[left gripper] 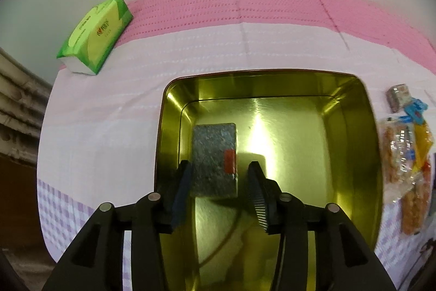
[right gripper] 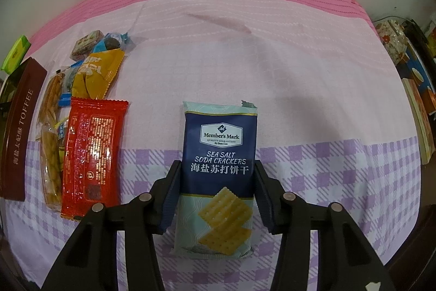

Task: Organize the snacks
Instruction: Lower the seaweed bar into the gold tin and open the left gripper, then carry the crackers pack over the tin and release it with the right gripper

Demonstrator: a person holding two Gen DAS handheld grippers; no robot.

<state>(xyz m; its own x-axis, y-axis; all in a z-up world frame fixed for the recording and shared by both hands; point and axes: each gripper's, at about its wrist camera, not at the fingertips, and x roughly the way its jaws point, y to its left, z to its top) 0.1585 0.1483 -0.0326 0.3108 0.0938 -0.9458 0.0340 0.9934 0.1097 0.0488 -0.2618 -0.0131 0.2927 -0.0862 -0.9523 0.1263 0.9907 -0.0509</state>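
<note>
My surface [right gripper: 313,67] has a pink and lilac checked cloth on it. The gold tin [left gripper: 351,111] sits under my left tongs [left gripper: 218,182], which are apart now, with a dark speckled packet [left gripper: 214,154] lying loose on the tin's floor between the tips. My right tongs [right gripper: 216,184] are clamped on the soda cracker pack [right gripper: 220,143], which is flat on the cloth. Other snacks [right gripper: 92,146] are piled to its left.

both wrist views look steeply down, close.
</note>
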